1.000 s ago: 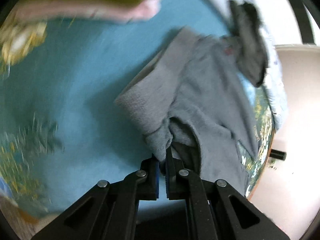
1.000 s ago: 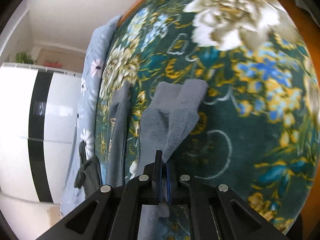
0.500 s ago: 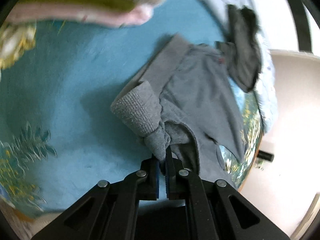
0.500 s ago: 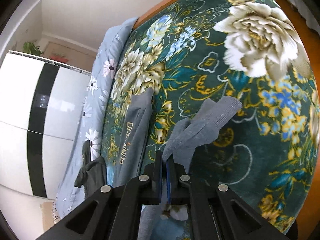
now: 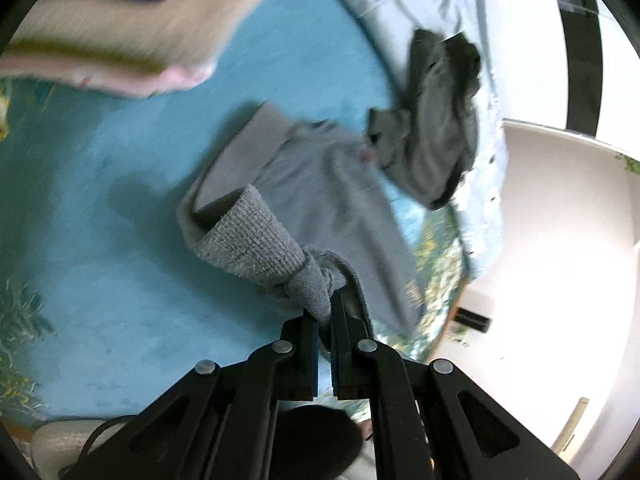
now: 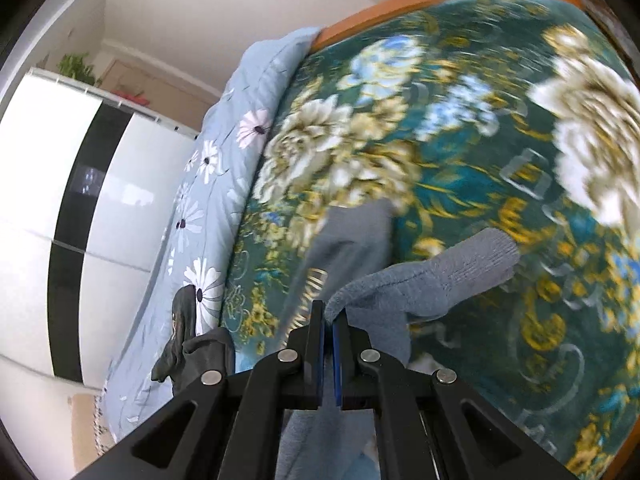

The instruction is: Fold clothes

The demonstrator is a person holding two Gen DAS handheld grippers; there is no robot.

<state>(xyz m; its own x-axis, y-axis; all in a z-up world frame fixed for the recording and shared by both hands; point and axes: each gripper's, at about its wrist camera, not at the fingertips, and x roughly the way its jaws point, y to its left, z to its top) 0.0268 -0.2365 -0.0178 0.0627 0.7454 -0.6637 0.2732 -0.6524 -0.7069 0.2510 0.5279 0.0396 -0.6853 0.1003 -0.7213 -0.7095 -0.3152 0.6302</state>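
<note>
The fold is only begun – the left gripper (image 5: 325, 312) and right gripper (image 6: 327, 322) are each clamped on a ribbed cuff of the grey sweatshirt (image 5: 320, 200), lifted off the floral blanket (image 6: 460, 128); body unfolded, dark garment (image 5: 440, 120) untouched

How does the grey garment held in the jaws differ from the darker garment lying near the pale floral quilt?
The grey garment is lighter and partly lifted, pinched by the left gripper and right gripper; the darker garment is untouched. The grey one is spread out, the darker one crumpled. Both are on the bed.
</note>
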